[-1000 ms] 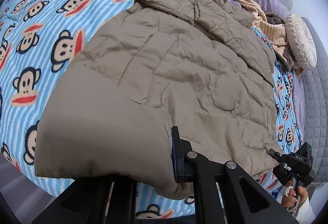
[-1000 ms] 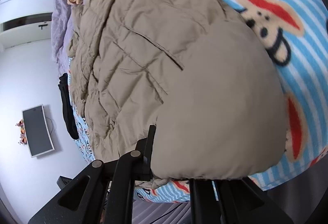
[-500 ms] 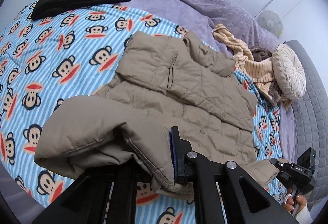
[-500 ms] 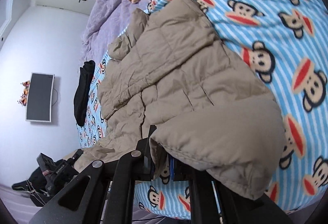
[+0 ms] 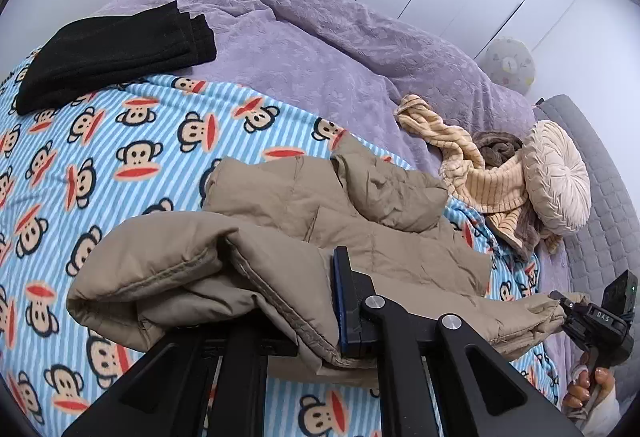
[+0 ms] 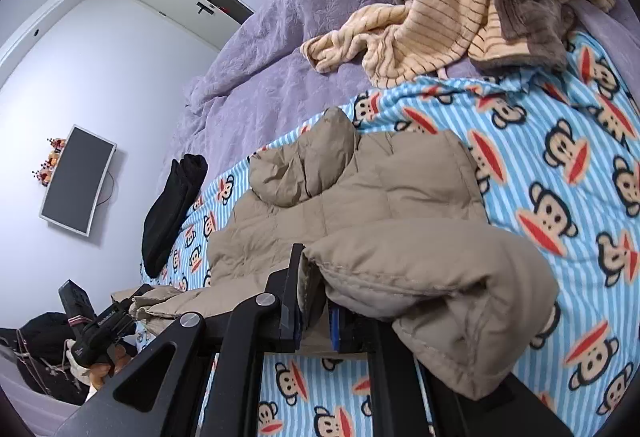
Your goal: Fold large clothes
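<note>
Puffy quilted tan jacket (image 5: pixel 384 237), hem clamped in both tongs (image 5: pixel 304 301)

White letters "DAS" stand on the black body of the right gripper (image 5: pixel 558 306); small white print on the left gripper (image 6: pixel 132 304) is too blurred to read

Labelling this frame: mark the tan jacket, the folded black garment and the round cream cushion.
tan jacket (image 5: pixel 384 237), left wrist view, quilted back panel.
folded black garment (image 5: pixel 116 49), left wrist view, top layer.
round cream cushion (image 5: pixel 558 177), left wrist view, pleated face.
</note>
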{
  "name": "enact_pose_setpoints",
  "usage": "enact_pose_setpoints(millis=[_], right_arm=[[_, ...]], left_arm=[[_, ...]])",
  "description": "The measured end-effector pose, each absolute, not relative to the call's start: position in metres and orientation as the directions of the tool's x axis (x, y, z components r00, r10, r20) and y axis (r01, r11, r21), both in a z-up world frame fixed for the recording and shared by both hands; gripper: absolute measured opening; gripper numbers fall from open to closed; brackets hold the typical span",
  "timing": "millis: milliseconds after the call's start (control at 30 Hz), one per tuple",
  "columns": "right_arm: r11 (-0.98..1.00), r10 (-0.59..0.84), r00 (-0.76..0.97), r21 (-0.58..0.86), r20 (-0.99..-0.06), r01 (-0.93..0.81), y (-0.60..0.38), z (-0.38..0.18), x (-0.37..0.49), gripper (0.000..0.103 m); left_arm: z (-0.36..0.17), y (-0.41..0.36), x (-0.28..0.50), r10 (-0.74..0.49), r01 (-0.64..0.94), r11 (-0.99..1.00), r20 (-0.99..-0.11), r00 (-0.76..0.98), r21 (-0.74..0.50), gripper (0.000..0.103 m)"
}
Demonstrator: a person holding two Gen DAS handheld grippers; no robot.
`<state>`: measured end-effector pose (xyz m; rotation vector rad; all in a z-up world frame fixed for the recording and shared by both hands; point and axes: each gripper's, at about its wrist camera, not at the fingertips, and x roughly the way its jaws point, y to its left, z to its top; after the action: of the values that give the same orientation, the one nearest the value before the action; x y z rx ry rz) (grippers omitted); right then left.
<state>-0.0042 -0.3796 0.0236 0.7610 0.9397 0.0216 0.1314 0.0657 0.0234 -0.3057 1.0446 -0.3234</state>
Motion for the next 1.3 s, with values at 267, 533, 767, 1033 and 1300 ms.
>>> enact_pose_setpoints(millis=[267,533,767,1033,1300], right_arm=[[0.759,0.291,0.584,0.555,-0.757,0.341,-0.393,-0.004,0.077,0.011],[0.768,0.242,0.520,0.489,-0.819,0.414,-0.403,-0.088,0.132,0.011],[0.709,0.264,0.530,0.534,-0.806,0.460,-0.413,-0.141,0.144,0.011],[0.698,0.295,0.542,0.565,-0.787,0.440,-0.416,-0.117,0.136,0.042],[0.846,0.224,0.522,0.431,-0.823,0.315,-0.390,-0.084,0.118,0.020]], left_arm=[[-0.016,0.040,0.208,-0.337,0.122,0.941,-0.828,0.448,-0.317,0.013],[-0.101,0.015,0.260,-0.251,0.088,0.968,-0.884,0.395,-0.235,0.013],[-0.138,0.000,0.274,-0.217,0.109,0.976,-0.887,0.408,-0.189,0.014],[-0.094,0.010,0.251,-0.203,0.134,0.979,-0.835,0.511,-0.156,0.086],[-0.073,0.003,0.243,-0.248,0.243,0.961,-0.810,0.531,-0.135,0.065]])
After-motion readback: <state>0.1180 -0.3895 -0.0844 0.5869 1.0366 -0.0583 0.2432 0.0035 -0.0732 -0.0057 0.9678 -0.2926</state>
